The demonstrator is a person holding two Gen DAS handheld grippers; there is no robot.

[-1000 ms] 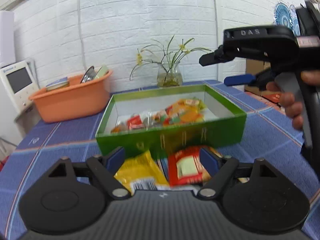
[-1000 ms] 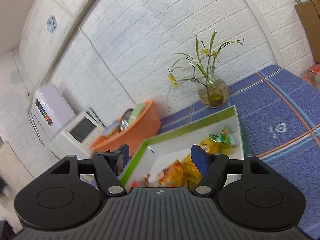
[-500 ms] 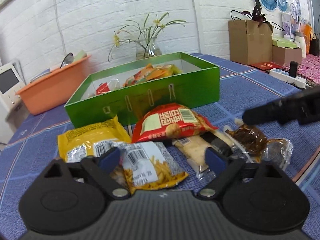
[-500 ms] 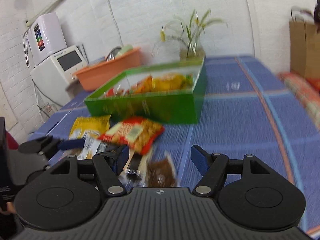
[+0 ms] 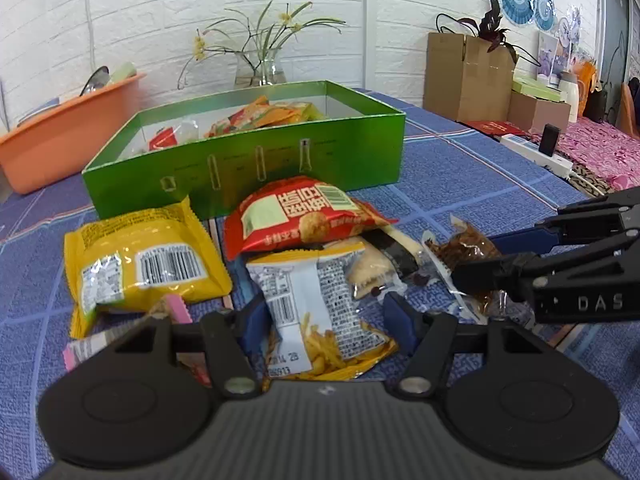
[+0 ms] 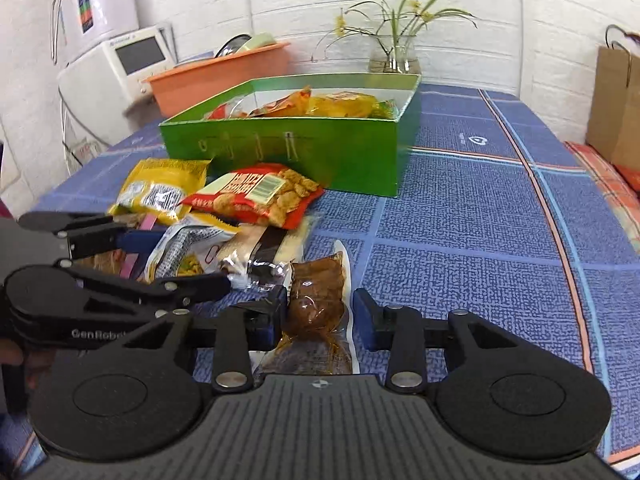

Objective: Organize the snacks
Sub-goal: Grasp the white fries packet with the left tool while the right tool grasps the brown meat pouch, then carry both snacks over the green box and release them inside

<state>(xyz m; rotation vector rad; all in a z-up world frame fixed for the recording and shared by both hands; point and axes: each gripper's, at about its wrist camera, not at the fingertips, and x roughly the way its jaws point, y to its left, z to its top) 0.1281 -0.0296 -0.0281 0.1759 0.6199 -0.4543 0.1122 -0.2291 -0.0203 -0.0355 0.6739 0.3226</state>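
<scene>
A green box (image 5: 248, 160) (image 6: 288, 144) holds several snack packs. In front of it on the blue cloth lie a yellow pack (image 5: 140, 264) (image 6: 160, 192), a red pack (image 5: 300, 212) (image 6: 256, 196), a silver-and-yellow fries pack (image 5: 320, 304) (image 6: 188, 248), a cracker pack (image 5: 376, 268) (image 6: 256, 252) and a clear brown-snack pack (image 5: 464, 252) (image 6: 320, 300). My left gripper (image 5: 326, 322) is open, its fingers either side of the fries pack. My right gripper (image 6: 320, 316) is open, its fingers either side of the brown-snack pack; it also shows in the left wrist view (image 5: 480, 256).
An orange basin (image 5: 60, 136) (image 6: 224, 76) and a glass vase with flowers (image 5: 260, 68) (image 6: 394, 60) stand behind the box. A white appliance (image 6: 120, 64) is at the far left. Cardboard boxes (image 5: 468, 72) and a power strip (image 5: 536, 152) lie to the right.
Both grippers have come down from over the box to the loose packs in front. The left now straddles the fries pack, the right the brown-snack pack.
</scene>
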